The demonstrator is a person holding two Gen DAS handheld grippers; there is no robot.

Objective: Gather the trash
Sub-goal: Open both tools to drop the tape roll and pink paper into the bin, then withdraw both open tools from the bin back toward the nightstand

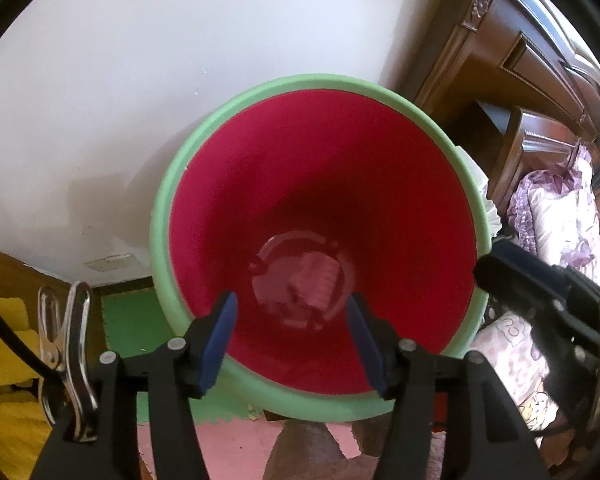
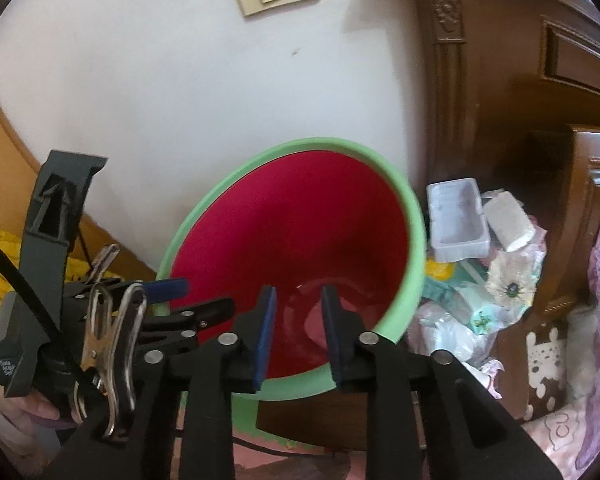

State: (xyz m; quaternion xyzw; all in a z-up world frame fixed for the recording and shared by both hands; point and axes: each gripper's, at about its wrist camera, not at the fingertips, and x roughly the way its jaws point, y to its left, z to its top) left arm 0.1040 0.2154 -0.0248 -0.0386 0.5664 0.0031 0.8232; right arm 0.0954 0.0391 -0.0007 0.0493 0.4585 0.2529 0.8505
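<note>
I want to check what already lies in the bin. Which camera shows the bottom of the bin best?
The left wrist view: it looks straight down into the bin and shows pale trash on its bottom. The right wrist view sees the bin at a slant, its bottom mostly hidden behind the right gripper.

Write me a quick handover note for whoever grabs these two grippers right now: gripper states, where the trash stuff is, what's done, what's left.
Left gripper: open, nothing between the fingers, pointing down into the bin.
Right gripper: open, empty, over the bin's near rim.
Bin: green outside, red inside, standing against the white wall.
Done: a crumpled pale piece of trash already lies at the bin's bottom.
Left: a white tray, a pale block and wrappers lie piled beside the bin, by the wooden cabinet. They may still need collecting.
</note>
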